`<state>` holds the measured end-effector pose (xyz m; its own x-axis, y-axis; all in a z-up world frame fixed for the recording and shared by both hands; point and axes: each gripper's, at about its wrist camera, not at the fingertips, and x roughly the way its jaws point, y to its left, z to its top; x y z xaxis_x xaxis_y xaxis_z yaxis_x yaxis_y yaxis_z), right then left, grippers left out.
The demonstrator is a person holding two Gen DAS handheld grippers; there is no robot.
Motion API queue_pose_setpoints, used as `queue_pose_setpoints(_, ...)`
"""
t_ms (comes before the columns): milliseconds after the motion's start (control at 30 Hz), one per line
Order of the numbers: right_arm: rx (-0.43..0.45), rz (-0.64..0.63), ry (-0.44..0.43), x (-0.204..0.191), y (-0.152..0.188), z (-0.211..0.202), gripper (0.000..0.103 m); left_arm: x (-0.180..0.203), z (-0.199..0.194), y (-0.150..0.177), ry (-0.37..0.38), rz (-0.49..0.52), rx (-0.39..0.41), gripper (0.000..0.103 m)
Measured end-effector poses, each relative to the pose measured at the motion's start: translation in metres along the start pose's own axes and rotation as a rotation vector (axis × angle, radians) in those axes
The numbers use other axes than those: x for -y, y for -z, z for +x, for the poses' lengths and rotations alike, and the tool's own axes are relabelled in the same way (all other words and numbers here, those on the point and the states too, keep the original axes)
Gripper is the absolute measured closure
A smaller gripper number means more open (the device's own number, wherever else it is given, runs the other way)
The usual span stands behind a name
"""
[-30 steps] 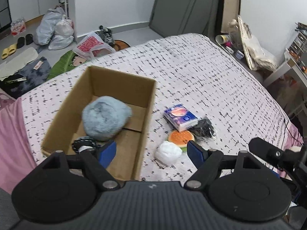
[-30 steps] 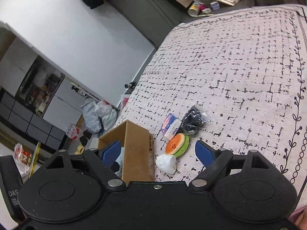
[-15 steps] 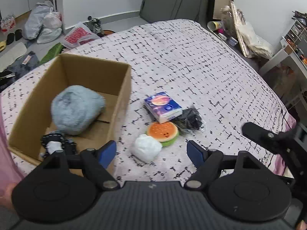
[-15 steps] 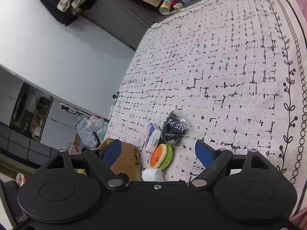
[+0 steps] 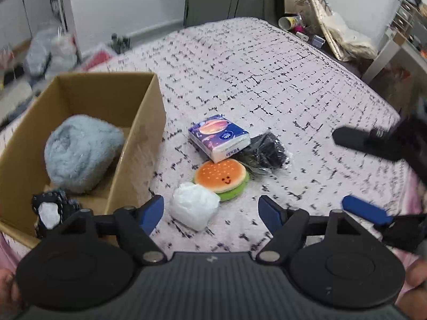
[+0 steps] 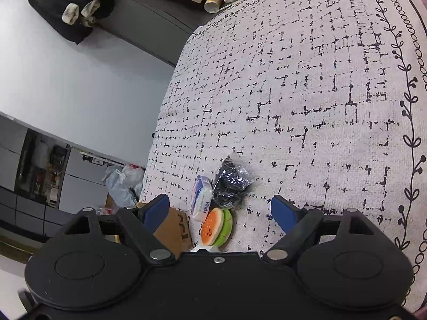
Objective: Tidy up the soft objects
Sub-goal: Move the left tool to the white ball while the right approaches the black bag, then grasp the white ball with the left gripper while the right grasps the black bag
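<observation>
I am working in a lived-in bedroom of a home: straight ahead of the left hand-held gripper (image 5: 210,209) stretches a bed (image 5: 267,80) under a pale spread printed with broken black lines. Beyond its far left edge, filled plastic bags (image 5: 50,53) sit on the floor by a white wall, and past the far right corner a paper cup (image 5: 287,22) stands among clutter. From the right hand-held gripper (image 6: 220,210), dark clothes (image 6: 69,8) lie heaped far off to the upper left.
</observation>
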<state>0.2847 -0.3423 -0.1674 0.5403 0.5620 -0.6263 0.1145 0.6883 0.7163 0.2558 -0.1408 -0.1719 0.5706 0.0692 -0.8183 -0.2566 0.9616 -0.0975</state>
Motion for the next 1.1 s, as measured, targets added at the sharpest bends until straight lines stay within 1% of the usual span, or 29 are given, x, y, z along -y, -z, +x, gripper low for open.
queue_pose_setpoints(67, -0.001, 0.005, 0.001, 0.002, -0.002, 0.002, 0.020, 0.006, 0.001, 0.006, -0.022, 0.056, 0.055, 0.026)
queue_pose_setpoints(133, -0.007, 0.007, 0.002, 0.004, -0.003, 0.005, 0.020, 0.011, 0.003, 0.011, -0.055, 0.093, 0.090, 0.026)
queue_pose_setpoints(233, -0.017, 0.012, 0.006, 0.005, -0.004, 0.012, 0.020, 0.017, 0.004, 0.019, -0.100, 0.123, 0.136, 0.027)
queue_pose_setpoints(367, -0.030, 0.009, 0.008, 0.005, -0.004, 0.019, 0.020, 0.027, 0.008, 0.032, -0.190, 0.180, 0.185, 0.028)
queue_pose_setpoints(500, -0.050, 0.000, 0.013, 0.005, -0.004, 0.029, 0.020, 0.033, 0.014, 0.038, -0.250, 0.193, 0.213, 0.028)
queue_pose_setpoints(600, -0.067, -0.015, 0.026, 0.007, -0.003, 0.038, 0.023, 0.036, 0.016, 0.039, -0.269, 0.181, 0.218, 0.029)
queue_pose_setpoints(667, -0.074, -0.012, 0.028, 0.010, -0.003, 0.045, 0.029, 0.038, 0.015, 0.038, -0.261, 0.175, 0.222, 0.040)
queue_pose_setpoints(700, -0.079, -0.007, 0.021, 0.012, -0.004, 0.047, 0.032, 0.040, 0.015, 0.037, -0.241, 0.174, 0.213, 0.041)
queue_pose_setpoints(800, -0.080, -0.014, -0.004, 0.014, -0.005, 0.051, 0.033, 0.046, 0.018, 0.039, -0.249, 0.182, 0.204, 0.042)
queue_pose_setpoints(900, -0.088, -0.030, -0.018, 0.013, -0.006, 0.056, 0.033, 0.046, 0.024, 0.038, -0.287, 0.169, 0.197, 0.042)
queue_pose_setpoints(1100, -0.111, -0.050, -0.023, 0.012, -0.005, 0.073, 0.033, 0.039, 0.046, 0.032, -0.295, 0.111, 0.114, 0.042)
